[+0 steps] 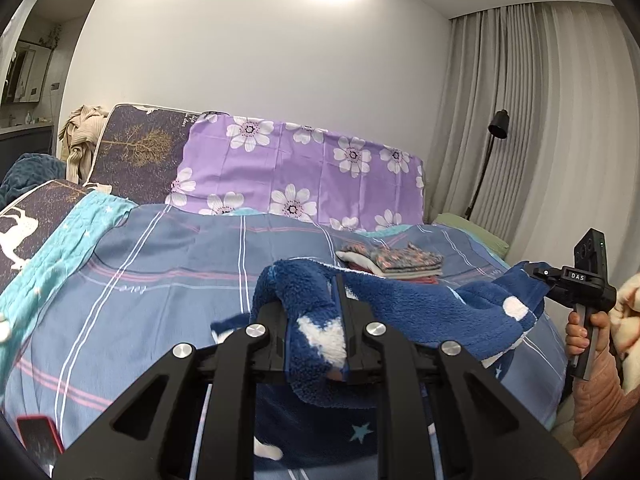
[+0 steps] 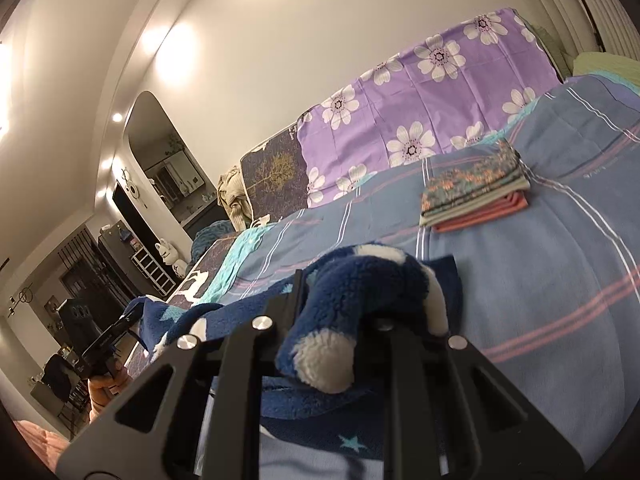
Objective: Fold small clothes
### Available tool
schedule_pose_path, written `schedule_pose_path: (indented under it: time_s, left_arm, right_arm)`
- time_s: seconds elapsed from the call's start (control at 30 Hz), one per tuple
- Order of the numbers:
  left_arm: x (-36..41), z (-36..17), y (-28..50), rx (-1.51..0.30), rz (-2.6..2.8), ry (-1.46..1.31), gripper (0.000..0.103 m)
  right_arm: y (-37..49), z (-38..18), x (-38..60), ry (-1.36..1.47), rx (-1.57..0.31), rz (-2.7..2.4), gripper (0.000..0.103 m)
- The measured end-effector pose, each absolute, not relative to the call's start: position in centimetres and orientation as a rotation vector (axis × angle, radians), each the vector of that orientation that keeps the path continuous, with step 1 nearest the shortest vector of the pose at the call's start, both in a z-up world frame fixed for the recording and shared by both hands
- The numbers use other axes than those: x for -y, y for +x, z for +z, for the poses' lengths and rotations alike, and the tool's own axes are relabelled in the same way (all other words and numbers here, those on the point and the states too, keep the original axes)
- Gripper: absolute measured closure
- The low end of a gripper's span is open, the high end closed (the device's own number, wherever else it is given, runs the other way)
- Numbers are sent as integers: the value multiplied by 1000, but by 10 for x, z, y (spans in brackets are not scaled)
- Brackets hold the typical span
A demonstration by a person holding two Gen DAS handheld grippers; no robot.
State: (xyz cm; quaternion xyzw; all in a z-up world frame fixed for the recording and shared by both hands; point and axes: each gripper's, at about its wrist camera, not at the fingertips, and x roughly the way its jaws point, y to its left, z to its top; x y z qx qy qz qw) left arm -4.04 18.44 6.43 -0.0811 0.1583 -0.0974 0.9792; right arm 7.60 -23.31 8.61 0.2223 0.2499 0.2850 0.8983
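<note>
A dark blue fleece garment [image 1: 420,304] with white hearts and pale stars hangs stretched between both grippers above the bed. In the left wrist view my left gripper [image 1: 316,300] is shut on one bunched end of it. The right gripper [image 1: 538,274] holds the other end at the far right, with a hand [image 1: 580,332] on its handle. In the right wrist view my right gripper [image 2: 340,292] is shut on the fleece [image 2: 352,292], which drapes over and hides one finger. The left gripper [image 2: 130,318] shows at the lower left, pinching the cloth's far end.
A stack of folded clothes [image 1: 396,262] [image 2: 472,192] lies on the blue plaid bedsheet [image 1: 160,264] beyond the fleece. A purple flowered sheet [image 1: 304,164] covers the backrest behind. A red phone [image 1: 38,436] lies at the near left. A floor lamp [image 1: 498,124] and curtain stand to the right.
</note>
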Motion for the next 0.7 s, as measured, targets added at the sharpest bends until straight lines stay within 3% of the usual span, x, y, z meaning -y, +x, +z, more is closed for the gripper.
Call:
schedule_pose_path:
  time_s: [0.23,0.53,0.7]
  left_arm:
    - [-197,51,23,-370,-153,-152,87]
    - [-226,-65,126,-640,-63,-229,86]
    - [-238,-79,121,-626,-91,-284,82]
  right_arm:
    - [151,66,221,453,-585,565,86]
    - [237,-52,206,487,-870,430,82]
    - [236,-57,207,480,-856,462,76]
